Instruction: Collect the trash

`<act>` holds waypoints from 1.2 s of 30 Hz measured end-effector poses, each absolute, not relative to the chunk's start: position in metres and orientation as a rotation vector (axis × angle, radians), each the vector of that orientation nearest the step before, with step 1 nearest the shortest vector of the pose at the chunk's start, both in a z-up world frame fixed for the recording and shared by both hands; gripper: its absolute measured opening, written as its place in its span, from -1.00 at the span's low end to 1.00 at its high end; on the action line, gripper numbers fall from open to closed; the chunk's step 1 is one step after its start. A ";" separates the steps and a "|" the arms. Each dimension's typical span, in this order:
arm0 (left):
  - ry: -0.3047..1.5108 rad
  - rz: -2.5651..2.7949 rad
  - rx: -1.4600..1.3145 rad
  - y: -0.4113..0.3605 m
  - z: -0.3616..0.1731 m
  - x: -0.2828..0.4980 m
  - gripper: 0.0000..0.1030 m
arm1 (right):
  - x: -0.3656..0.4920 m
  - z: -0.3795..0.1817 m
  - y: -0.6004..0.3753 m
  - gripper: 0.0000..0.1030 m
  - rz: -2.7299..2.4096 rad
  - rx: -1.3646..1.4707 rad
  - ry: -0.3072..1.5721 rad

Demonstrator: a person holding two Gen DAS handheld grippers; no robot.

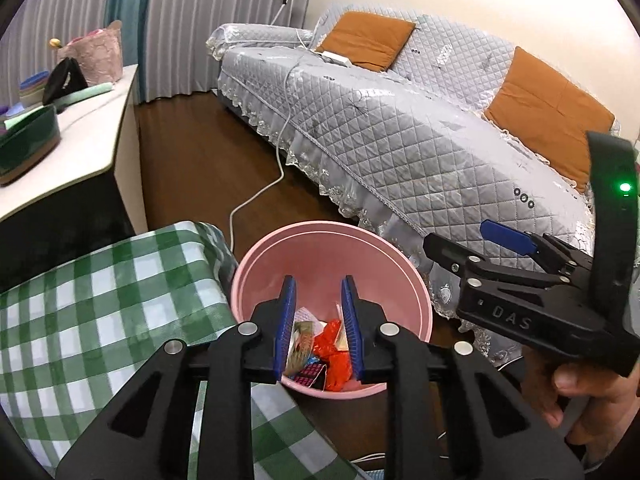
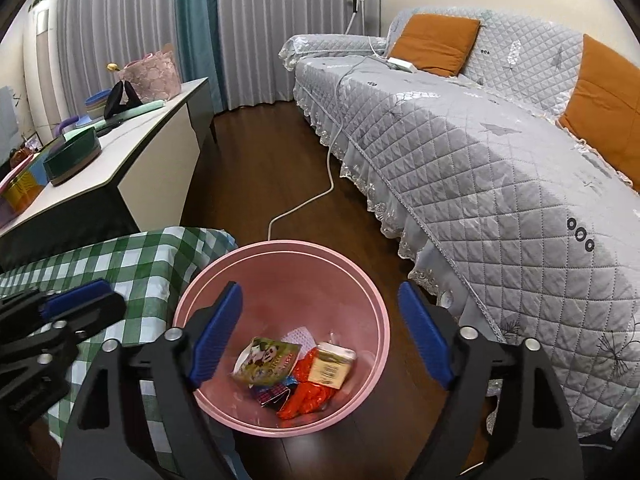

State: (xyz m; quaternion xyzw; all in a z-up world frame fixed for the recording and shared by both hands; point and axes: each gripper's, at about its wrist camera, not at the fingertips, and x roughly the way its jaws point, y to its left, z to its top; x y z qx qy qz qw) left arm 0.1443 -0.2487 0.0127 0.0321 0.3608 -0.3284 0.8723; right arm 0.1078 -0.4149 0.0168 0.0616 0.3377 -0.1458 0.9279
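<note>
A pink bin (image 1: 332, 226) (image 2: 280, 245) stands on the dark wood floor between a checked cloth and a sofa. Inside it lie a red wrapper (image 1: 332, 344) (image 2: 308, 396), a green cartoon packet (image 2: 268, 360), a yellowish little box (image 2: 330, 366) and other scraps. My left gripper (image 1: 318, 282) hovers over the bin with its jaws a little apart and nothing between its blue pads. My right gripper (image 2: 320, 288) hangs above the bin, wide open and empty. It also shows at the right of the left wrist view, right gripper (image 1: 472, 240), held by a hand (image 1: 580, 392).
A green checked cloth (image 1: 100, 300) (image 2: 120, 256) covers a surface left of the bin. A grey quilted sofa (image 1: 400, 140) (image 2: 480, 160) with orange cushions runs along the right. A white cable (image 1: 256, 196) (image 2: 304, 204) trails over the floor behind the bin. A sideboard (image 1: 80, 148) (image 2: 132, 160) carries bowls and bags.
</note>
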 end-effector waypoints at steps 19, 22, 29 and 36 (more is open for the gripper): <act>0.579 -0.560 -0.084 -0.137 0.088 0.064 0.72 | 0.057 0.068 -0.363 0.90 -0.236 0.118 0.643; 0.571 -0.505 -0.095 -0.116 0.089 0.046 0.76 | 0.036 0.079 -0.338 0.90 -0.211 0.096 0.625; 0.549 -0.334 -0.084 -0.071 0.074 -0.004 0.79 | -0.014 0.076 -0.281 0.90 -0.152 0.048 0.602; 0.595 -0.146 -0.094 -0.037 0.052 -0.036 0.84 | -0.049 0.049 -0.246 0.90 -0.160 -0.001 0.604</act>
